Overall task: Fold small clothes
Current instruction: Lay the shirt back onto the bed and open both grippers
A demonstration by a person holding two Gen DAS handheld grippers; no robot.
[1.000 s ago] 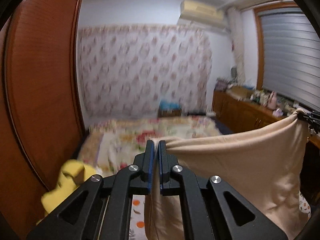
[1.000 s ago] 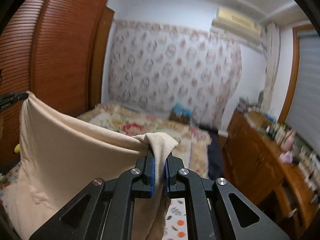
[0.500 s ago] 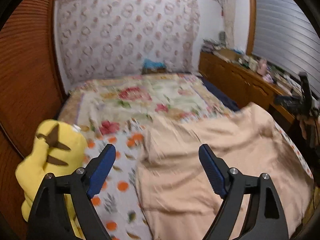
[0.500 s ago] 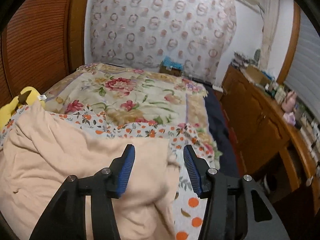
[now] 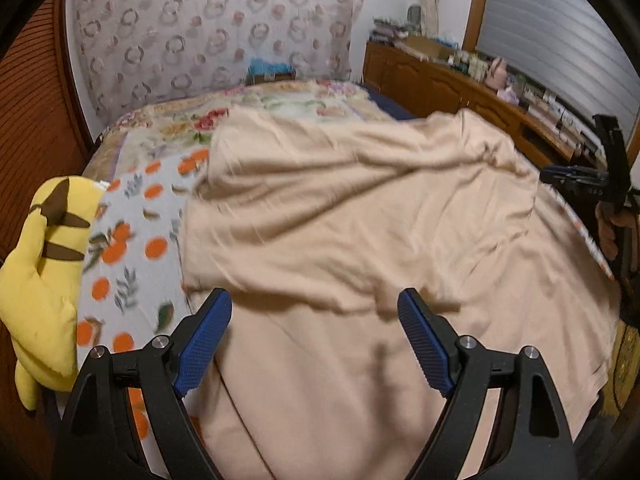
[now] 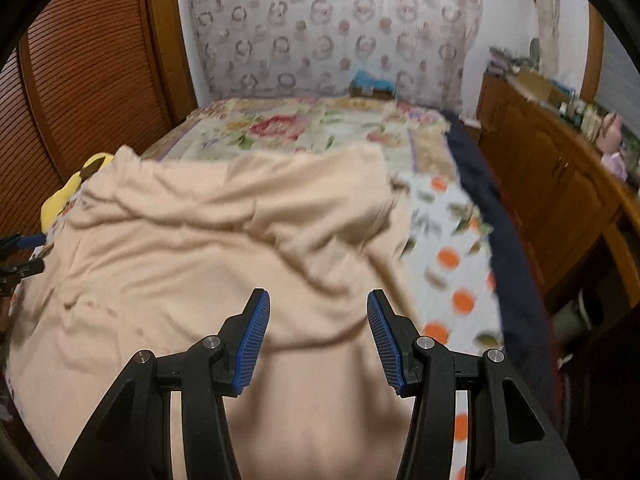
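— So, what have your claws got?

— Nothing. My left gripper (image 5: pixel 314 338) is spread wide and my right gripper (image 6: pixel 318 344) is parted too, both empty above the beige garment (image 5: pixel 360 232).

— Where does the garment lie?

— Rumpled on the orange-print sheet (image 5: pixel 132 248) at the near end of the bed (image 6: pixel 320 128), reaching almost to the right edge. A yellow plush toy (image 5: pixel 44 264) sits at the left edge, just beside the sheet.
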